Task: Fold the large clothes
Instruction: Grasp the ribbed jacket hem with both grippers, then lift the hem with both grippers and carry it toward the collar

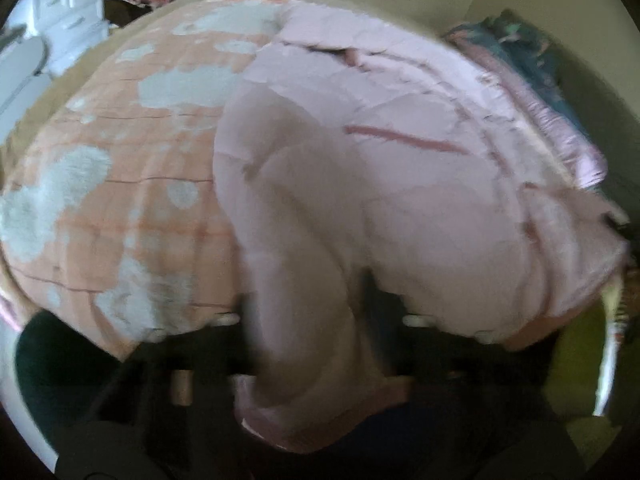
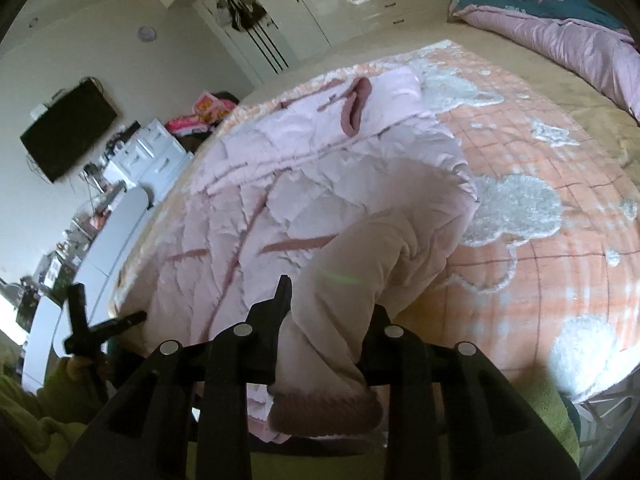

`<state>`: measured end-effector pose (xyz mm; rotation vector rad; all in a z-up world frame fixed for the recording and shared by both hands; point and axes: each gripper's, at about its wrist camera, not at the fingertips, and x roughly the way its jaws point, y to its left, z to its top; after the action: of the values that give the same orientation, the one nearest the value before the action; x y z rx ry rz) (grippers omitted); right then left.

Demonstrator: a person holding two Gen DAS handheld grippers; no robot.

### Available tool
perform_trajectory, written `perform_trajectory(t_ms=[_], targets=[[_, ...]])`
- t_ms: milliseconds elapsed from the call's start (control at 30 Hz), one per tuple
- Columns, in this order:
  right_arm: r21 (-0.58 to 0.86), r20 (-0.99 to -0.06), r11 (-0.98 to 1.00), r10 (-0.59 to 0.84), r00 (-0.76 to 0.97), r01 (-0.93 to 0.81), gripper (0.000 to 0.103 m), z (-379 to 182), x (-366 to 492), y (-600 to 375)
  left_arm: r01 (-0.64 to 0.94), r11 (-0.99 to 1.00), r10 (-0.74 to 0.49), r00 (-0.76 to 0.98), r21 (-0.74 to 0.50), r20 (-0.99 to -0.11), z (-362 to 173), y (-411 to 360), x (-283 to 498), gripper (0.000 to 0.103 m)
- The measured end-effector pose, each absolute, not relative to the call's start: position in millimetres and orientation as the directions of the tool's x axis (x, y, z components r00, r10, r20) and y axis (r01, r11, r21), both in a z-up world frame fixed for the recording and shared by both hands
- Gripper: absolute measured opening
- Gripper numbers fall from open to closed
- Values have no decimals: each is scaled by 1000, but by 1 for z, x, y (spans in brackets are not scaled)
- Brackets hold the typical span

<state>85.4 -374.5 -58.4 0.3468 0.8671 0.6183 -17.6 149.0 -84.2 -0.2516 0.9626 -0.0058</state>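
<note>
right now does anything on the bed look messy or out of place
Nothing looks damaged or spilled. The pink jacket lies spread on the peach blanket, with each sleeve pinched in a hand-held gripper. The only untidy spot is the duvet bunched at the bed's far edge.

Right gripper [image 2: 326, 320]: matte black plastic, two angular fingers [image 2: 280, 308], ribbed brackets behind carrying four round silver screw heads in a row. Left gripper [image 1: 304, 320]: dark body, blurred; pale round screw heads visible. Yellow-green sleeve [image 2: 28, 412] at the lower left of the right wrist view.
</note>
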Motion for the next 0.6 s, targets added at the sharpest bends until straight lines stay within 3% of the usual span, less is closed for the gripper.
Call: perform_trajectory(t_ms=[133,233,333,433,500,567,600], targets=[[521,-648,787,617,447,-331,42,-78,80,-375,-99,971,-124,566,-217,-815,-87,150,-18,26],[501,-684,804,595,422,-321,49,-88,72,-374,-98,966,-148,548,-239,-823,-94,153,-15,37],[489,-719,821,570,398,-293,61,-99,67,-376,-93,965,-155,549,-244,-821,-98,152,-15,39],[476,-765,847,531,364,-234,64,-117,65,-380,-92,959,-174,552,-268,-815,-101,155,-15,41],[489,-761,845,535,367,-217,62,-124,62,-381,-90,963,-163,558,-255,-814,-100,155,-14,37],[515,-728,822,569,382,-243,40,-123,59,-379,-83,969,-146,570,-234,-808,-98,151,-14,22],[516,-720,819,574,391,-253,35,-120,57,-379,-77,971,-142,582,-228,-801,-95,150,-15,18]])
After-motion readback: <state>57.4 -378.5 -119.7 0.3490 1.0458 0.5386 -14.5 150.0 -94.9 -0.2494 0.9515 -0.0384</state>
